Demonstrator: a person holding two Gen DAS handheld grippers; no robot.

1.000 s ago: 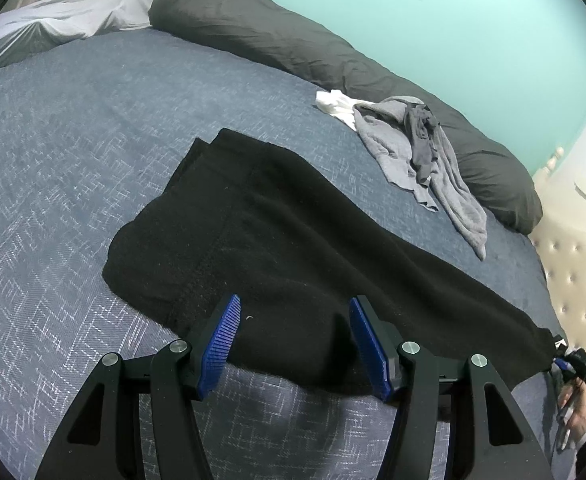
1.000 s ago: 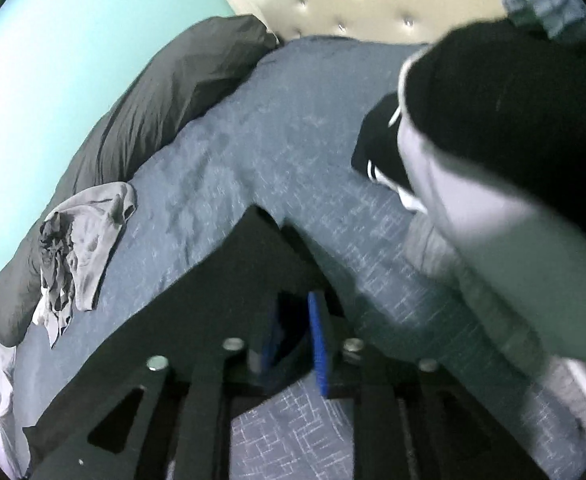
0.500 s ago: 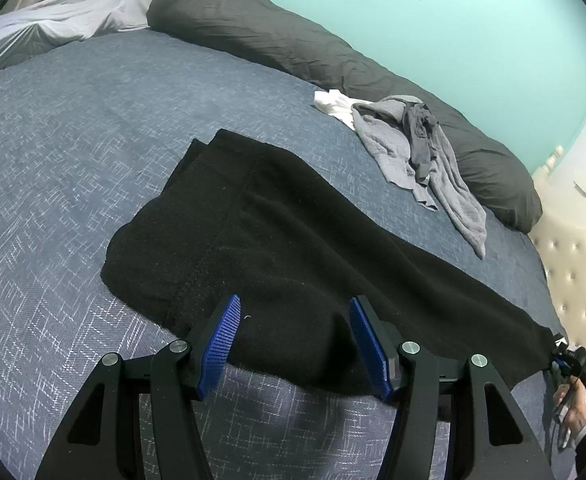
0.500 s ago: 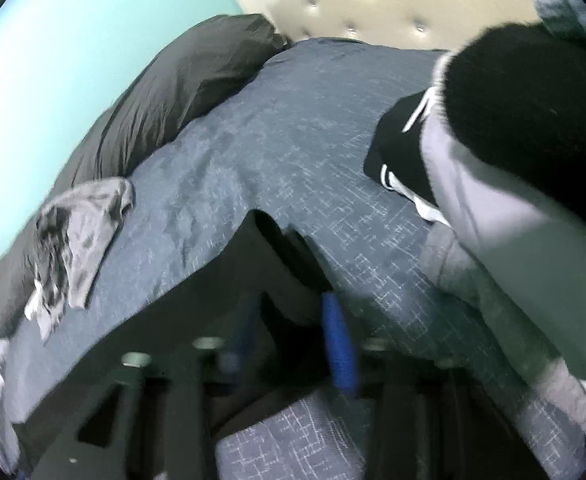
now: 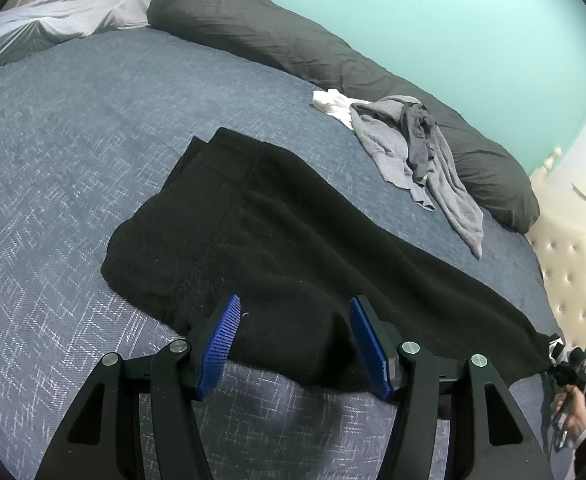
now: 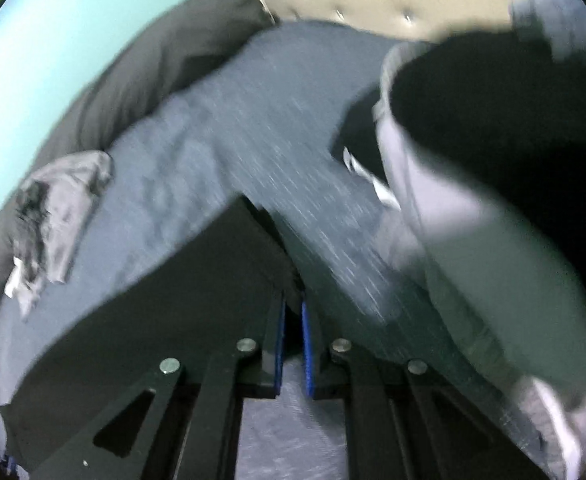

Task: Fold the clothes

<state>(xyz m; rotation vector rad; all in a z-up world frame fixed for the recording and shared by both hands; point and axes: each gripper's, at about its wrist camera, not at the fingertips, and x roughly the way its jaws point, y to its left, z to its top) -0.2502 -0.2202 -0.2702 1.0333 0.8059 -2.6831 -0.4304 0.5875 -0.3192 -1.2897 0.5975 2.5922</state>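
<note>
A black garment (image 5: pixel 293 240) lies spread flat on the blue bedspread (image 5: pixel 73 140), running from the middle to the far right. My left gripper (image 5: pixel 293 320) hovers open over its near edge, blue pads wide apart and not touching the cloth. In the right wrist view, which is blurred, the same garment (image 6: pixel 173 300) comes to a corner that runs in between the pads of my right gripper (image 6: pixel 292 312). Its jaws are closing, nearly together on that corner. The left wrist view shows that right gripper (image 5: pixel 569 368) and a hand (image 5: pixel 573 416) at the garment's far right end.
Crumpled grey clothes (image 5: pixel 413 152) and a white piece (image 5: pixel 333 104) lie against a long dark pillow (image 5: pixel 333 52) by the teal wall. A tufted headboard (image 5: pixel 573 280) closes off the right. A heap of black and grey clothing (image 6: pixel 493 160) fills the right of the right wrist view.
The right gripper's pads have drawn together on the garment's corner, and its view has tilted and blurred. The left gripper and the garment's body have stayed put.
</note>
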